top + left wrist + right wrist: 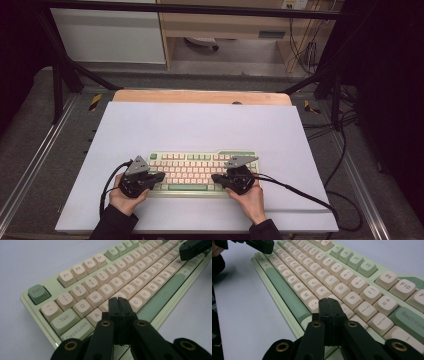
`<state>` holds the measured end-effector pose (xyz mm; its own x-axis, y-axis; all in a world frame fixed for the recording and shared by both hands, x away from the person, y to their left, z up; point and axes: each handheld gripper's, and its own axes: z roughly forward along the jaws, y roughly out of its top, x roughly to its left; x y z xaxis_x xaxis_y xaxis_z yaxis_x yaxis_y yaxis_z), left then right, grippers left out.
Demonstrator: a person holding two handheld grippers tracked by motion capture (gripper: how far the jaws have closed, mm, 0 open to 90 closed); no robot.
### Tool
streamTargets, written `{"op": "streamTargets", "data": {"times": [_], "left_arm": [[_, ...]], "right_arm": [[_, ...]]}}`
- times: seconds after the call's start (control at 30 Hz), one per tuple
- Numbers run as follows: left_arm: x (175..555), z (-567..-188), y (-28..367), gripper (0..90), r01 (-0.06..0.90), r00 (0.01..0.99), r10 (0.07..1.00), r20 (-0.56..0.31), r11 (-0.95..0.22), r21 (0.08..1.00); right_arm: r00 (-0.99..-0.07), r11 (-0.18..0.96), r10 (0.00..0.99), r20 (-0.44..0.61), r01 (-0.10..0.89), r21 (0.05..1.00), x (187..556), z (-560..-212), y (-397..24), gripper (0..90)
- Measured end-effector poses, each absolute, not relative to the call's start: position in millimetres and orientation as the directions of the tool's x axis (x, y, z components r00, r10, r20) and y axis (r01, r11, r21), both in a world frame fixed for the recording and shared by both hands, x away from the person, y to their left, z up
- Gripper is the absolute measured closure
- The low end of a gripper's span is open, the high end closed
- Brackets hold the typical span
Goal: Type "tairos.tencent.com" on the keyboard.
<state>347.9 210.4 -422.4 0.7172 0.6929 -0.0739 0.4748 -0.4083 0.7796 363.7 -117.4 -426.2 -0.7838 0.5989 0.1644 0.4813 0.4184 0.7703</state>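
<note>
Keyboard (202, 172) at 6 o'clock on counter (200, 125) | left gripper (118, 300) and right gripper (328, 300) fully closed, empty | I press one key, straight down, tip centred.
</note>
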Motion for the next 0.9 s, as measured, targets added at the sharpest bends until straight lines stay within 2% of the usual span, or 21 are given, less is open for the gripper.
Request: {"op": "streamTargets", "data": {"times": [0.9], "left_arm": [[349.8, -421.5, 184.2, 90.0, 0.463, 0.732, 0.678, -0.066, -0.424, 0.778]], "right_arm": [[-0.771, 0.396, 0.617, 0.157, 0.477, 0.785, 365.0, -417.6, -131.9, 90.0]]}}
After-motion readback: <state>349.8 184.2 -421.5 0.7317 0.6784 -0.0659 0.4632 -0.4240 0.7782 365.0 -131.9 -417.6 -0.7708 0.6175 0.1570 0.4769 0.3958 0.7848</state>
